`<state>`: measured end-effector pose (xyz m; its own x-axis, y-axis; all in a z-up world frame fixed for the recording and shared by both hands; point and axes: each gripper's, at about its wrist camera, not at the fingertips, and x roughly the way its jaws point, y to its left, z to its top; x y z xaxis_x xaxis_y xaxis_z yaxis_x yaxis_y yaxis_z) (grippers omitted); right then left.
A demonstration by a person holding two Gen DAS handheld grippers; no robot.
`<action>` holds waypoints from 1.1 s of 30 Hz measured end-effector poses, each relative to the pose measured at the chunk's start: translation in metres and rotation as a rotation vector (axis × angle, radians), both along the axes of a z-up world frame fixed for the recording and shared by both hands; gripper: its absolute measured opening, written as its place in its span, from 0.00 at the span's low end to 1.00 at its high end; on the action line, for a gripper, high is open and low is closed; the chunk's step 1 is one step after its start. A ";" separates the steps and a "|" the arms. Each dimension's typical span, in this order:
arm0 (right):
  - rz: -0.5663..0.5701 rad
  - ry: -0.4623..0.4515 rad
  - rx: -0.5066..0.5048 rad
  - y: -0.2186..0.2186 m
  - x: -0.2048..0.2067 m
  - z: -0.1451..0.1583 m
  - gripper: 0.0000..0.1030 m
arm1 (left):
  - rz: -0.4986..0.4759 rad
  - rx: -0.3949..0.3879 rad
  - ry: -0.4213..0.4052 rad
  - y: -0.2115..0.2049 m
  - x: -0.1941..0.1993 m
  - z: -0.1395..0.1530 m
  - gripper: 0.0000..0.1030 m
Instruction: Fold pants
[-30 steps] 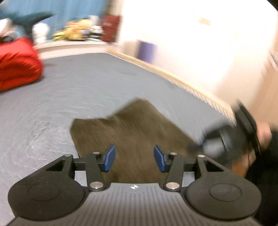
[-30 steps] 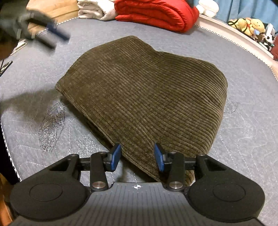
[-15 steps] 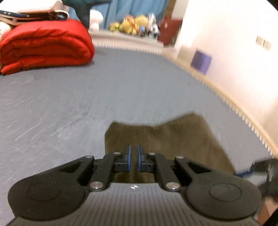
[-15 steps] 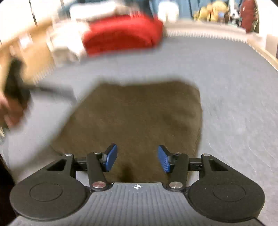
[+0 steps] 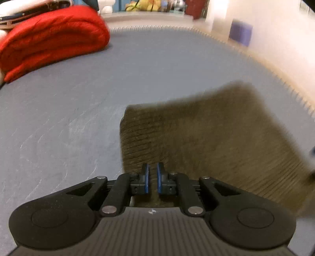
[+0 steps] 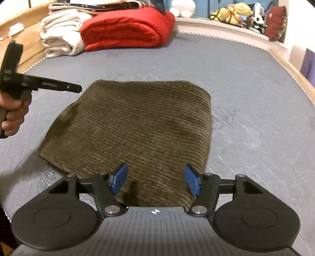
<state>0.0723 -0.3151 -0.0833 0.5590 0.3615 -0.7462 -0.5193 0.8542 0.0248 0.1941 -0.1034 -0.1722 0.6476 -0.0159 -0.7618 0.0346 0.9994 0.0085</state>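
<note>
Folded brown corduroy pants [image 6: 137, 126] lie flat on the grey mattress [image 6: 246, 88]. My right gripper [image 6: 155, 177] hovers over their near edge, its jaws opening wide; the fabric lies below and nothing is pinched. My left gripper [image 5: 152, 177] is nearly shut, its jaws parting by only a slit with nothing in them. It points down at the left corner of the pants [image 5: 206, 137]. In the right wrist view, a hand [image 6: 13, 114] holds the left gripper [image 6: 78, 89] in the air beside the pants' left edge.
A folded red blanket [image 6: 126, 31] and white towels [image 6: 61, 39] sit at the mattress's far left. Soft toys [image 6: 236, 11] line the ledge behind. A purple box [image 5: 241, 31] stands by the wall past the right edge. Bare mattress surrounds the pants.
My left gripper has closed and dropped toward the pants' left corner. My right gripper's jaws have spread wider, and it has rolled and lifted slightly over the near edge.
</note>
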 end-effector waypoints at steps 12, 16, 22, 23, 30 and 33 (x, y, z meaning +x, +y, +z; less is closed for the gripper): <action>-0.051 0.083 -0.121 -0.004 -0.004 -0.016 0.66 | -0.385 -0.007 0.093 -0.052 -0.082 0.011 0.14; -0.068 0.066 -0.140 -0.001 -0.012 -0.012 0.66 | -0.396 -0.049 0.070 -0.044 -0.097 0.027 0.15; -0.096 0.094 -0.176 0.009 -0.017 -0.019 0.67 | -0.313 -0.012 0.180 -0.032 -0.096 -0.002 0.16; -0.102 0.097 -0.184 0.012 -0.018 -0.022 0.67 | -0.286 0.003 0.142 -0.035 -0.103 0.012 0.19; -0.158 -0.008 -0.091 0.039 -0.056 0.030 0.86 | -0.107 -0.110 -0.073 -0.051 -0.145 0.087 0.77; -0.203 -0.061 -0.037 0.049 -0.078 0.058 0.90 | -0.033 -0.104 -0.156 -0.061 -0.170 0.108 0.84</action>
